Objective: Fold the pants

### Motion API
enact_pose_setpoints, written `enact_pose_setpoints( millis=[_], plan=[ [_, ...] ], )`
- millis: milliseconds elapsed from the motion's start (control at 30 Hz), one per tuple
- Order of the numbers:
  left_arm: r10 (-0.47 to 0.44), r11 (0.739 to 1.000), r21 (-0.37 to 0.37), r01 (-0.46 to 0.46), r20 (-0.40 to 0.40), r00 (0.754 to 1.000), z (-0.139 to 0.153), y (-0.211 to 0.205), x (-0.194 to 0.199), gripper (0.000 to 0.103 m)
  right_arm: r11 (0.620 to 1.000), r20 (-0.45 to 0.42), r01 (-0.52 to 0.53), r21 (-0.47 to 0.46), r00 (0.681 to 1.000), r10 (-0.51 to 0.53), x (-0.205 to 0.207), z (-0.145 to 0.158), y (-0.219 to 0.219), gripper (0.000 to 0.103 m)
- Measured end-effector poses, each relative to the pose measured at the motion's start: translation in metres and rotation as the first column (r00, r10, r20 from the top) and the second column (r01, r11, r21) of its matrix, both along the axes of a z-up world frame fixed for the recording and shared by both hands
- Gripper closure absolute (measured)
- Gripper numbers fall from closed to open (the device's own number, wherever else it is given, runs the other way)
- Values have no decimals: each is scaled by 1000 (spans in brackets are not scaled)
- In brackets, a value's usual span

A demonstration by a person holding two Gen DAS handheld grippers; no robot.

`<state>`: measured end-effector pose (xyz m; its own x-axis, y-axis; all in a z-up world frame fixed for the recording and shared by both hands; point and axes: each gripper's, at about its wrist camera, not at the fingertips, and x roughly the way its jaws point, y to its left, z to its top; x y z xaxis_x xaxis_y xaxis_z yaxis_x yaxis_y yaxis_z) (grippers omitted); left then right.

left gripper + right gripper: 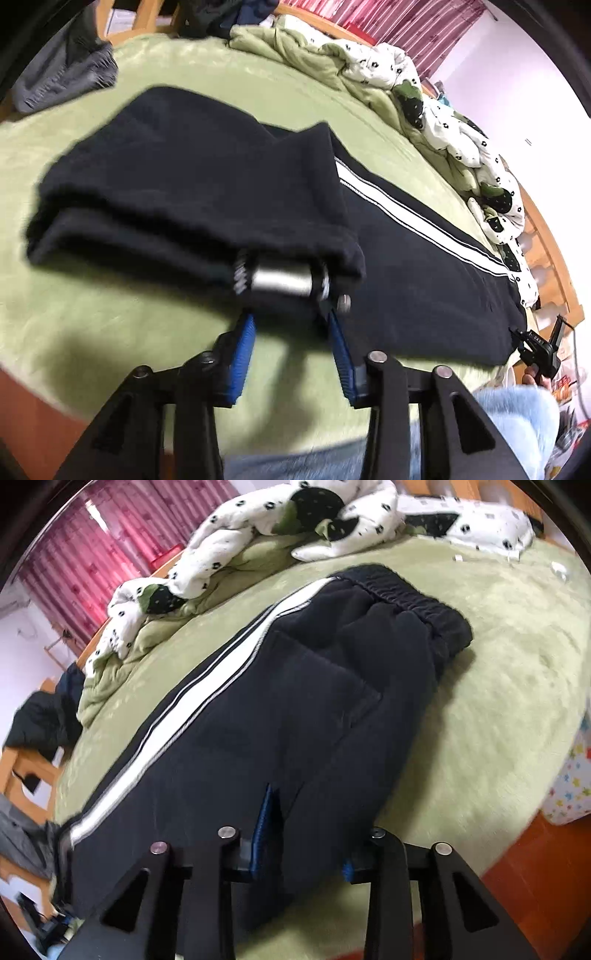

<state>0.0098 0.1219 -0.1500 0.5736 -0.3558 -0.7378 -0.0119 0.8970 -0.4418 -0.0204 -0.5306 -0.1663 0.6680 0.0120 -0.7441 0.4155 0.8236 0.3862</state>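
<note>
Ahead of the left gripper [291, 325], one pair of dark pants [406, 236] lies lengthwise on the green blanket [110, 314], cuff end doubled back; both pinch fabric, the right gripper [306, 827] facing the waistband [413, 598].

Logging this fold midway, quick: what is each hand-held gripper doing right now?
Left hand-held gripper: closed on the folded-over leg end of the black white-striped fleece pants.
Right hand-held gripper: closed on the same pants' edge.
</note>
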Motion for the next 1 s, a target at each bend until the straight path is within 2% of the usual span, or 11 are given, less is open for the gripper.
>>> enact_pose_setpoints(
  millis=[100,233,333,433,500,533,600,733,833,900,1000],
  plan=[
    [-34,999,3,34,51,998,19,0,-15,65,999,1,10,-53,1000,-10,-9,5,9,69],
    [-71,997,-5,72,128,989,35,-5,-20,65,999,26,35,-41,999,-34,-22,10,16,68],
    [-65,998,29,62,145,987,36,-12,-11,65,998,30,44,-38,999,-43,-28,12,21,68],
    [-18,995,104,2,158,987,35,-33,10,65,998,15,38,-47,999,-37,-31,13,24,68],
    [46,982,171,-76,175,983,32,-32,19,65,998,5,38,-51,999,-38,-37,12,27,68],
    [61,979,182,-94,179,982,31,-30,23,72,997,-5,42,-59,999,-42,-40,11,28,68],
    [63,986,142,-90,186,981,30,-19,36,95,996,-20,46,-72,999,-48,-43,9,30,68],
    [158,973,126,-192,241,958,47,22,59,95,993,-64,39,-113,997,-47,-46,3,37,68],
    [202,957,151,-247,262,944,61,56,85,94,989,-76,32,-142,996,-43,-44,3,41,68],
    [207,951,176,-254,246,947,67,75,105,93,989,-68,34,-141,997,-44,-42,3,40,68],
    [176,962,173,-212,203,963,73,95,128,90,992,-60,36,-121,997,-44,-37,0,35,68]
  ],
)
